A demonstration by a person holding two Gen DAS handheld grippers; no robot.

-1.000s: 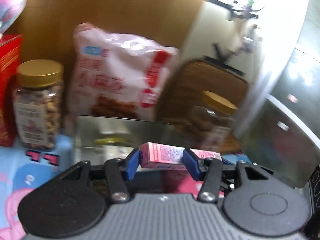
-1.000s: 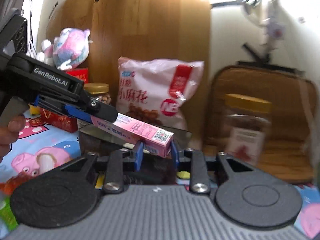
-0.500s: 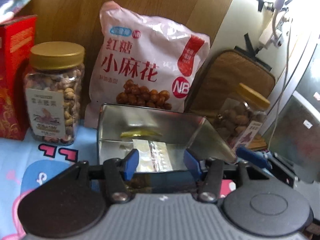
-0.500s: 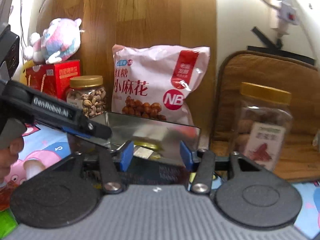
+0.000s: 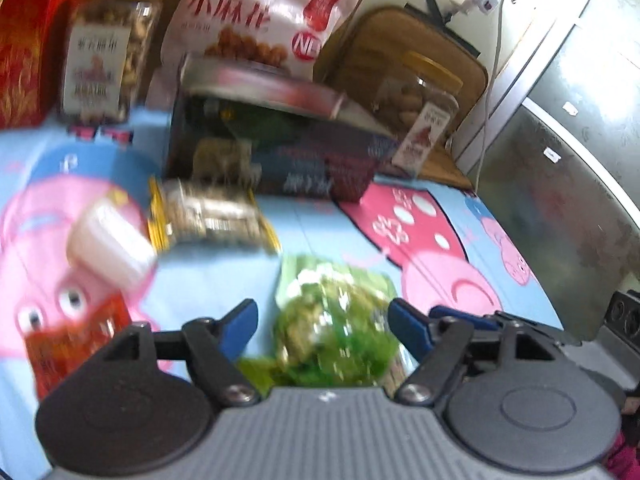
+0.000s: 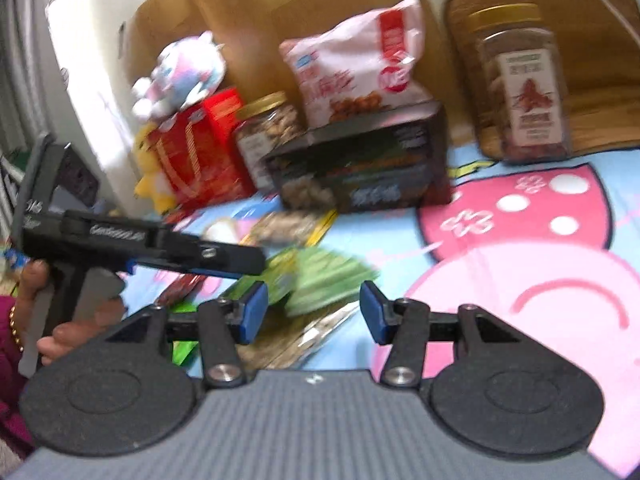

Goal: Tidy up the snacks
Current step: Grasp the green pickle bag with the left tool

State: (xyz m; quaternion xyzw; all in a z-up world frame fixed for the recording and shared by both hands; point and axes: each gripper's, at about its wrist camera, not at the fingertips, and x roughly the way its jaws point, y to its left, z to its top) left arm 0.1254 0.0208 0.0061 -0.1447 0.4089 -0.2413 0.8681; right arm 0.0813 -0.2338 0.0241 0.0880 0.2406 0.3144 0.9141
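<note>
A cartoon-printed cloth (image 5: 320, 220) of light blue and pink covers the bench, smooth and flat, and carries everything else. At its back a wooden board (image 6: 256, 12) leans against the wall, with a padded brown mat (image 6: 600, 92) beside it. A rectangular metal tin (image 5: 272, 148) with dark printed sides stands open on the cloth; a puffy pink snack bag (image 5: 260, 16) leans behind it. A clear plastic nut jar (image 5: 108, 48) with a gold lid stands left of the tin next to a red carton (image 5: 24, 48), and a second gold-lidded jar (image 6: 520, 84) stands on the mat. Loose in front of the tin lie a yellow-edged crinkly packet (image 5: 208, 216), a small white cup (image 5: 108, 244), a red wrapper (image 5: 72, 340) and a glossy green snack packet (image 5: 336, 320). The left tool (image 5: 322, 324) has its blue-padded fingers spread wide on either side of the green packet, not touching it. The right tool (image 6: 312, 312) is likewise spread apart, holding nothing, above the same green packet.
</note>
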